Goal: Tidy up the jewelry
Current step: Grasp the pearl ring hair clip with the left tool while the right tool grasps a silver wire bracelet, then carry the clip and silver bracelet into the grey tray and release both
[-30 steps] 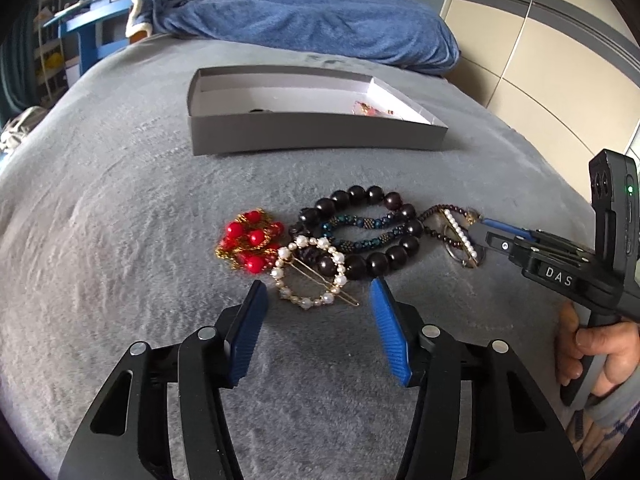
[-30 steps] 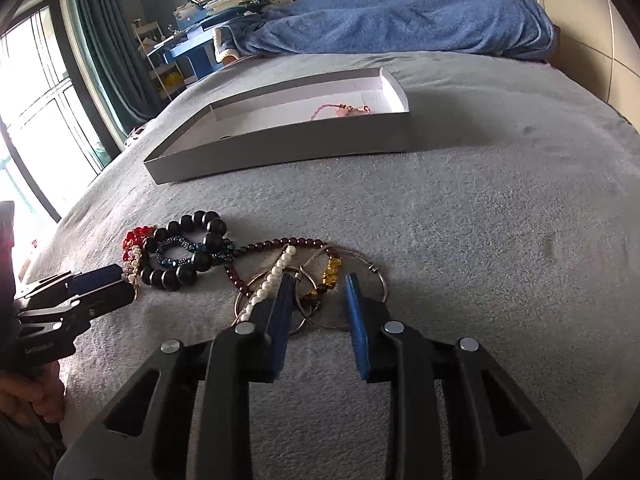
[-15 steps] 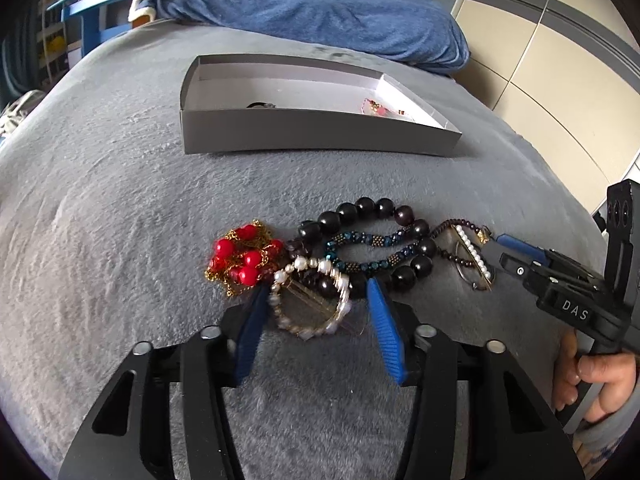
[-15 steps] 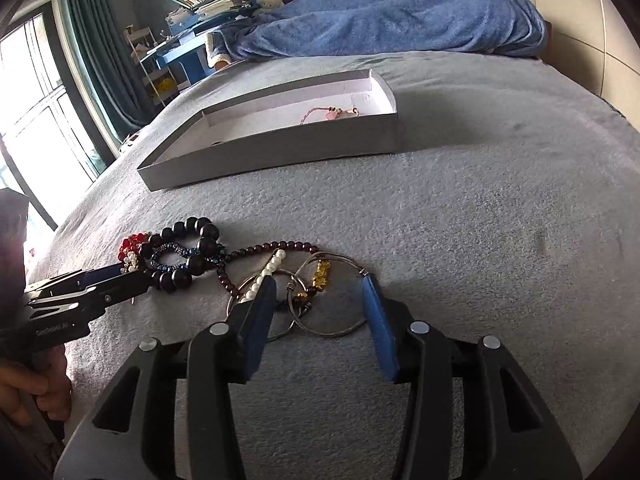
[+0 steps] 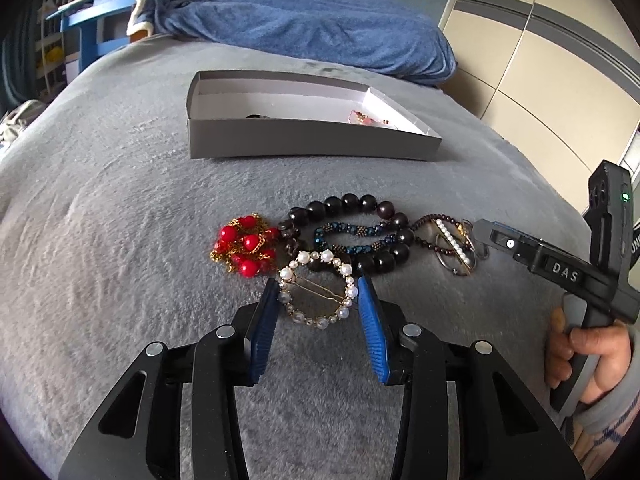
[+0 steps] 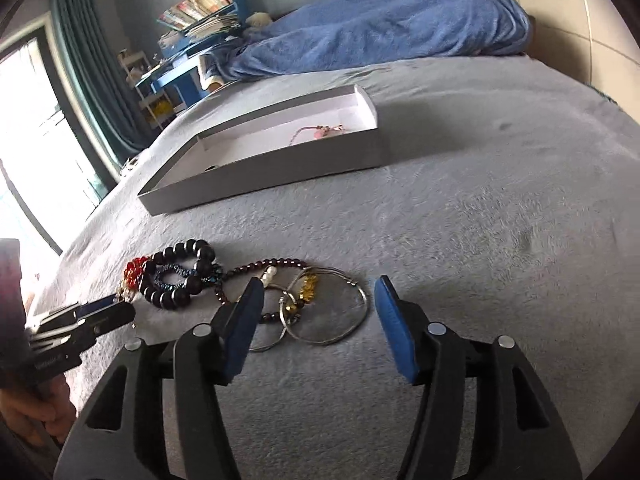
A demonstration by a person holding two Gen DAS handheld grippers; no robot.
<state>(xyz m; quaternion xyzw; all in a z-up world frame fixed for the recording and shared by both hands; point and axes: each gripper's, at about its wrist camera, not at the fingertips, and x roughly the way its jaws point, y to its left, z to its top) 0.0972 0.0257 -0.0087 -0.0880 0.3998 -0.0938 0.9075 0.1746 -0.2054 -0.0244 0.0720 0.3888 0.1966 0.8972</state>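
Note:
A pile of jewelry lies on the grey blanket. My left gripper (image 5: 318, 286) is open, its blue pads on either side of a round pearl hair clip (image 5: 318, 294). Behind the clip lie a red bead chain (image 5: 244, 248), a dark bead bracelet (image 5: 360, 232) and a blue beaded bracelet (image 5: 352, 238). My right gripper (image 6: 318, 294) is open wide around silver bangles (image 6: 332, 312) with amber beads (image 6: 308, 286); a pearl strand (image 6: 269, 274) and a garnet bead string (image 6: 276, 264) lie beside them. The grey box (image 5: 304, 146) behind holds a pink chain (image 5: 362, 117).
A blue quilt (image 5: 304, 28) lies at the far end of the bed. A blue desk and shelves (image 6: 180, 68) stand beyond the bed's left side. Wardrobe panels (image 5: 540, 60) are on the right. The box also shows in the right wrist view (image 6: 260, 160).
My left gripper has closed in around the pearl clip, pads narrower than before. My right gripper has opened wider and moved over the silver bangles.

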